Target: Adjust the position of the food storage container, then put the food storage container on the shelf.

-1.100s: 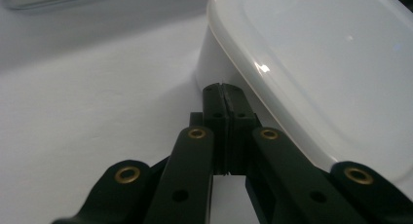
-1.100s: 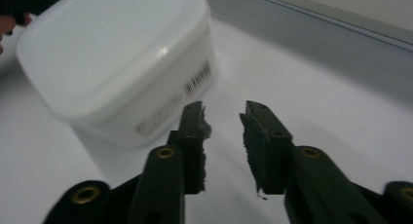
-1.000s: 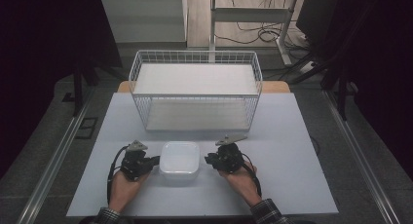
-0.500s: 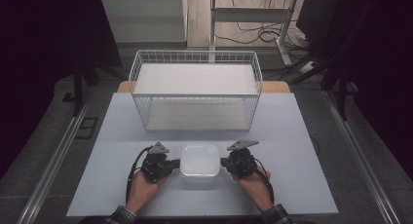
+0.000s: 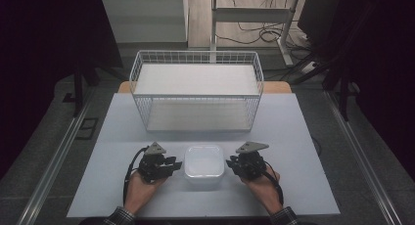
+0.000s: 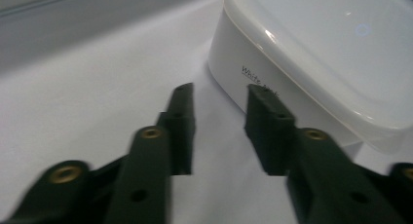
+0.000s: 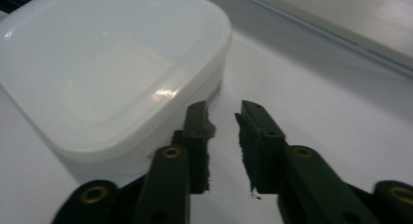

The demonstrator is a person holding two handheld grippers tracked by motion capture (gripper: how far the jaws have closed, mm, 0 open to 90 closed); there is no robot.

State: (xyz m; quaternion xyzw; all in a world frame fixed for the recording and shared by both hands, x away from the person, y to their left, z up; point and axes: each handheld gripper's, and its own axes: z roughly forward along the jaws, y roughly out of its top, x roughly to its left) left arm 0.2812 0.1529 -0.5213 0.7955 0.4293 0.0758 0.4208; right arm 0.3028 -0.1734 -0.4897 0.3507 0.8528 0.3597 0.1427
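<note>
Compared with a second before: slid across the table (image 5: 303,137) toward the person's right, together with both grippers, then settled near the front middle, just ahead of the wire basket's (image 5: 195,95) near wall but well apart from it — so with the white lidded container (image 5: 204,165). Sat flat on the tabletop, lid on, between the two tools. Flanked it on its left by the left gripper (image 5: 172,165), on its right by the right gripper (image 5: 230,165), each carried in one hand. Had clamped or pressed shut at the container's sides earlier; had just been opening by this moment, both pairs of jaws. Seen in the left gripper view: left gripper (image 6: 219,114) with a plain gap between its black jaws and only bare table in that gap, the container (image 6: 311,53) lying just beyond and beside one jaw tip, a line of dark print on its side wall. Seen in the right gripper view: right gripper (image 7: 224,121) parted more narrowly, nothing between the jaws, one jaw tip close against the container's (image 7: 112,73) wall, contact too fine to judge. Held nothing, either one. Stayed where it was through all frames, the basket. Counted: one container, one lid on it, one wire basket, one table, two grippers, two hands (image 5: 142,188), two grey three-cornered plates, one atop each gripper.
</note>
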